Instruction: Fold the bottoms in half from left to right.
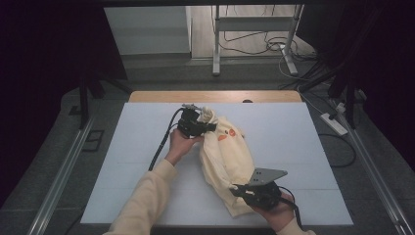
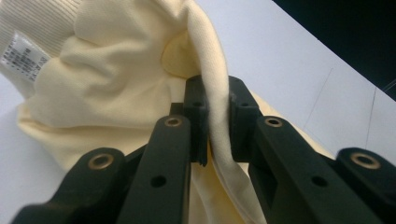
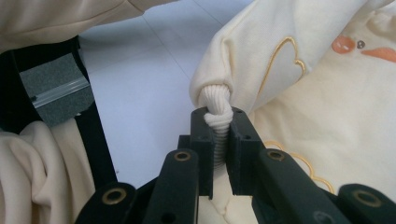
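A cream sweatshirt (image 1: 226, 156) with small orange marks lies bunched on the white table sheet (image 1: 137, 147), stretched from the far middle toward the near right. My left gripper (image 1: 208, 126) is at its far end, shut on a fold of the cream fabric (image 2: 218, 112); a ribbed hem and a white care label (image 2: 24, 56) sit beside it. My right gripper (image 1: 235, 188) is at the near end, shut on a ribbed cuff (image 3: 215, 112) of the sweatshirt (image 3: 327, 116), with an orange print and a yellow stitched outline close by.
The white sheet covers a wooden table (image 1: 215, 96) with bare room left and right of the garment. Beyond the far edge stand metal frame legs (image 1: 216, 44), cables and a power strip (image 1: 334, 123) on the floor. A rail (image 1: 58, 176) runs along the left.
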Motion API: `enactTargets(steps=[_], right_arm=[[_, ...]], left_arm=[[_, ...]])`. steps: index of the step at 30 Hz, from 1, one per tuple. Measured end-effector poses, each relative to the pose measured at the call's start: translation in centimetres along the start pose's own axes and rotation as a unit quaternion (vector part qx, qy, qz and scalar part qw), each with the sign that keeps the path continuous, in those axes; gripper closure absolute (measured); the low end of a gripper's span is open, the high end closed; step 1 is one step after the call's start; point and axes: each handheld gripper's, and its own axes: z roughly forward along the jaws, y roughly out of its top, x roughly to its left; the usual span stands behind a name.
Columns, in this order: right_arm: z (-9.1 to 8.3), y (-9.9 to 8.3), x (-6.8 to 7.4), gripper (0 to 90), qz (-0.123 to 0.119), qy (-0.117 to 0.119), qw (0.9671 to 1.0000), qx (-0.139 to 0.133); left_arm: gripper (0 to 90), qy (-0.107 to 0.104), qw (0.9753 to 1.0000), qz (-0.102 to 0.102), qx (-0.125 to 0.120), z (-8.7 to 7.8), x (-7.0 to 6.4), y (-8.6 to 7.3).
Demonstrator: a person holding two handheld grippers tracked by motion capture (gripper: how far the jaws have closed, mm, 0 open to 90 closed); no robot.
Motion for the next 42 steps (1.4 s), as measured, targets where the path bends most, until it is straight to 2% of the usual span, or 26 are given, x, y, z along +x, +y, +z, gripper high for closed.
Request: enactTargets(steps=[10, 21, 28, 42], right_arm=[[-0.8, -1.0, -0.6, 81.8, 0.012, -0.013, 0.9997, 0.013], [-1.3, -2.2, -1.4, 81.8, 0.03, -0.02, 0.999, 0.027], [-1.4, -2.7, -1.5, 81.8, 0.027, -0.03, 0.9986, 0.035], [-2.1, -3.8, -1.9, 81.8, 0.034, -0.04, 0.9975, 0.046]], left_arm=[[80.2, 0.002, 1.0, -0.001, 0.007, 1.7, -0.5, 0.3], [80.1, 0.009, 0.9998, 0.005, 0.016, 2.8, -0.9, 0.5], [79.9, 0.014, 0.9995, 0.01, 0.026, 3.8, -1.1, 0.5], [79.5, 0.012, 0.9992, 0.005, 0.038, 6.0, -1.5, 0.3]])
